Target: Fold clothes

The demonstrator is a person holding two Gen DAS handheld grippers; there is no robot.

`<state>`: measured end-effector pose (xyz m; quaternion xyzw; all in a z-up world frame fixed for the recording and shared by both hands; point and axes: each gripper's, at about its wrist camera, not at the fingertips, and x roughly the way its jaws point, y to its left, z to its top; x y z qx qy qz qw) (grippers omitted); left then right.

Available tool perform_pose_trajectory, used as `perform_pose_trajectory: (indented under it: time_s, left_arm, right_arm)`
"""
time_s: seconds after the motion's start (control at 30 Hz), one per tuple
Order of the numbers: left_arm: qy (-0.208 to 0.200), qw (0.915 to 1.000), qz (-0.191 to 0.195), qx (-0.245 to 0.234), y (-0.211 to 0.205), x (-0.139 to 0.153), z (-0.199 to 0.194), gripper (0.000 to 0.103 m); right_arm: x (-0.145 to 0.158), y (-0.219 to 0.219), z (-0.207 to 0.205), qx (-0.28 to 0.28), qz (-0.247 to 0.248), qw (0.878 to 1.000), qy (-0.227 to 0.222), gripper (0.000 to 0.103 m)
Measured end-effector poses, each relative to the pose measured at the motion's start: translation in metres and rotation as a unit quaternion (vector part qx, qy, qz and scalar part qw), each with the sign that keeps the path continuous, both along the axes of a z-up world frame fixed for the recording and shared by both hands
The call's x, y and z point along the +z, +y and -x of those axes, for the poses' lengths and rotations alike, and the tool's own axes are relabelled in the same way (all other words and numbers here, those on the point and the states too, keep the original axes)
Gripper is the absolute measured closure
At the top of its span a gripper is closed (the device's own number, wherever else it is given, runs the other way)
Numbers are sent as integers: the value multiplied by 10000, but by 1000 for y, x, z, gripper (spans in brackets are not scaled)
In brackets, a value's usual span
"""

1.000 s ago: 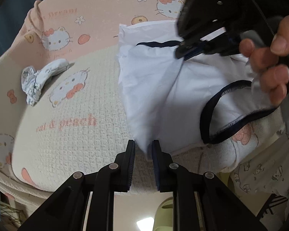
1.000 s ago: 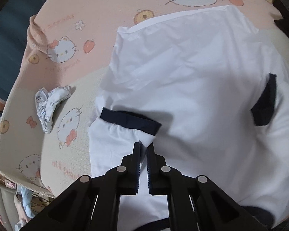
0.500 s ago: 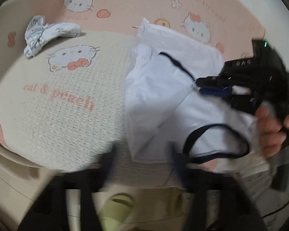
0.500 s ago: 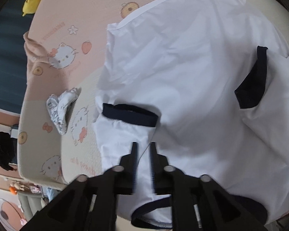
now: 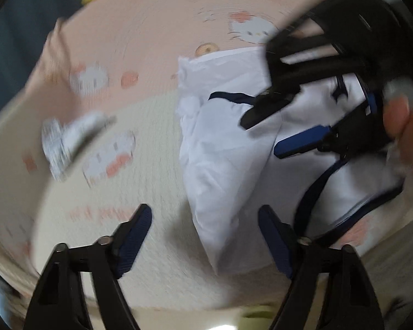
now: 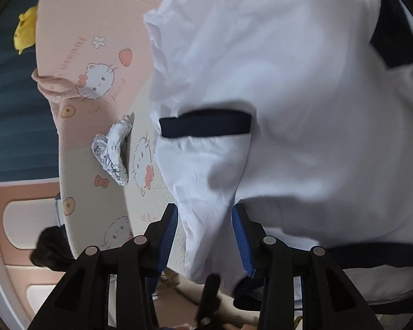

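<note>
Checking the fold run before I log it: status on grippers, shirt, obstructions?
Left gripper open, closing. Right gripper open, opening. White shirt released, sleeve folded in. Balled cloth lies clear.

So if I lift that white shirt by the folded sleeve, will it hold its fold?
Probably not. The white shirt looks thin and wrinkled, so it will likely droop. The folded sleeve lies loose on top and may fall open. It seems light, needing little grip.

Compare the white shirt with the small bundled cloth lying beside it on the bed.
The white shirt is large, mostly spread flat, plain white with navy trim on sleeves and neck. The small bundled cloth is far smaller, scrunched into a roll, white with a tiny printed pattern. Both lie on the cartoon-cat bedcover, apart from each other.
</note>
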<state>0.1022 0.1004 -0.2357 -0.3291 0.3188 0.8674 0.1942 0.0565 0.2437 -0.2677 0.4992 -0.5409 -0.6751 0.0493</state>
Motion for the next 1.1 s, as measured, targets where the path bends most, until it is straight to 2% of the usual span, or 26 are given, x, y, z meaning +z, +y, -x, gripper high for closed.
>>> perform_pose_trajectory:
  time_s: [0.03,0.07,0.1,0.23,0.4,0.57,0.7,0.87,0.97,1.1]
  left_arm:
    - [136,9996,221,-80,3,-3,0,76]
    - [209,9989,388,-178,6,-7,0,89]
    - [225,9988,376,-225,5,-6,-1,91]
    - [133,9989,225,-388,1,-3,-6,91]
    - [-448,9984,-22,-355,-2,-10,-3,91]
    - [-654,9973,-210,-275,-5,-10,0,91]
    - [-852,9955,-355,-209,-7,-9,5,91]
    - [-809,9961,-275,-223,-3,-12,0,91]
    - [-752,9969,-199,-144,0,-11,-4,90]
    - [-893,9947,-469,198,-4,-8,-1,90]
  right_arm:
    - [-2,-1,1,1,34,10000,-26,63]
    - [-3,-2,1,-7,48,10000,-41,63]
    - [-5,-3,2,-20,52,10000,-51,63]
    - [-10,-7,6,-87,61,9999,-57,63]
    - [-7,-10,9,-216,-124,9997,15,63]
    - [8,-21,13,108,-836,9964,70,64]
    - [27,-32,15,505,-1587,9860,121,65]
    - [43,-25,13,610,-1559,9849,444,65]
    - [40,-14,14,523,-1652,9844,308,65]
    - [37,1,9,306,-1523,9877,164,65]
